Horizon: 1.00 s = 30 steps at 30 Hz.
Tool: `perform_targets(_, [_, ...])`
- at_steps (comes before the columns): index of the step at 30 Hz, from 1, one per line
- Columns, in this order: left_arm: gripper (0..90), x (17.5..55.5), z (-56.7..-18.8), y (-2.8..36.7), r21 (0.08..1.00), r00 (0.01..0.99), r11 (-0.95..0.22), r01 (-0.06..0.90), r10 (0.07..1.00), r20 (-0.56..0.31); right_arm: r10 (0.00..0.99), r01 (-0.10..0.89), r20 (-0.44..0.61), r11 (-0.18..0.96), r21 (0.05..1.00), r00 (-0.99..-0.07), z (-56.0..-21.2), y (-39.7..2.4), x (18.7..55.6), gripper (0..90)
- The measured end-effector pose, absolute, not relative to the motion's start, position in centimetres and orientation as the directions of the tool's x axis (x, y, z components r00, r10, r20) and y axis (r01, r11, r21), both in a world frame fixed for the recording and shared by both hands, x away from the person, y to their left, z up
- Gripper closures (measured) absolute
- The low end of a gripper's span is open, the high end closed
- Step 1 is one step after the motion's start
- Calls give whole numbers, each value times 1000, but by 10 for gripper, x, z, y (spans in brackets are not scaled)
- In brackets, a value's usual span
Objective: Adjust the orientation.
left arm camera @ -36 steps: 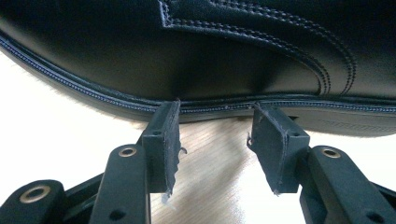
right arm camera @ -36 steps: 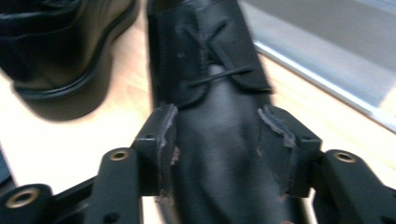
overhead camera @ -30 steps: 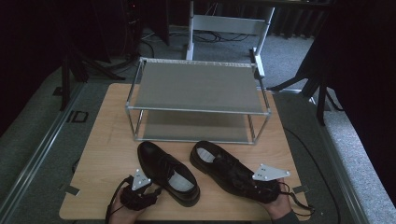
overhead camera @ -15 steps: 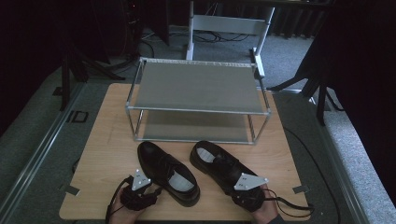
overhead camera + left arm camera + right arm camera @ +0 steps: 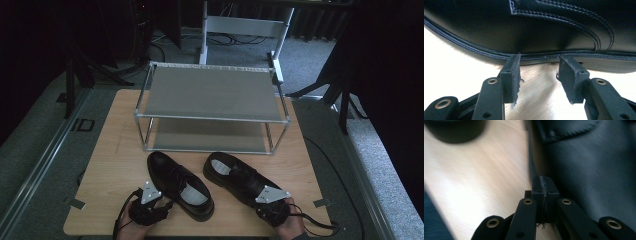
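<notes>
Both black shoes are sitting on the wooden surface (image 5: 115, 150) in the lower middle of the high view, in front of the metal rack (image 5: 210, 107) — its two shelves are standing bare, so nothing is stored yet and, by my reading, the whole of the stowing is still waiting. The left shoe (image 5: 180, 184) is lying just left of centre, the right shoe (image 5: 240, 179) just right of it, toes pointing down toward the bottom edge. The left gripper (image 5: 539, 75) is resting low at the left shoe's sole, its fingers (image 5: 511, 77) spread apart and gripping nothing, their tips just at the welt. The right gripper (image 5: 543, 195) is lying beside the right shoe's side, and its fingers (image 5: 537, 197) have just been closing — they are now pressing flat together with nothing between them. Neither shoe is being lifted.
</notes>
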<state>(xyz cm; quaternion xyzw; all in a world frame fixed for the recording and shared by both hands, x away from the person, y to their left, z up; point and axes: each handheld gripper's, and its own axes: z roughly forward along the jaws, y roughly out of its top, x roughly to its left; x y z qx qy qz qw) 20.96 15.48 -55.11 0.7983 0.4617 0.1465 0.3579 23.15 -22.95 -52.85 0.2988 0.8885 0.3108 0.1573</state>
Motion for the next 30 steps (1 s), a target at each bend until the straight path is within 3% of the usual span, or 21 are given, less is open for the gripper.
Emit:
perform_targets(15, [526, 210, -551, 155, 706, 531, -316, 634, 842, -100, 765, 537, -108, 537, 650, -634, -529, -272, 272, 897])
perform_targets(24, [525, 210, -551, 155, 707, 531, -315, 634, 841, -101, 825, 609, -97, 485, 628, -557, -527, -277, 299, 888])
perform_targets(26, [525, 210, -551, 155, 707, 531, -314, 634, 842, -101, 831, 607, -113, 483, 631, -544, -521, -273, 294, 805])
perform_targets(27, [524, 210, -551, 155, 707, 531, -314, 634, 842, -101, 831, 607, -113, 483, 631, -544, -521, -273, 294, 805])
perform_targets(30, [524, 210, -551, 155, 707, 530, -314, 634, 842, -101, 823, 559, -76, 446, 699, -563, -497, -259, 284, 608])
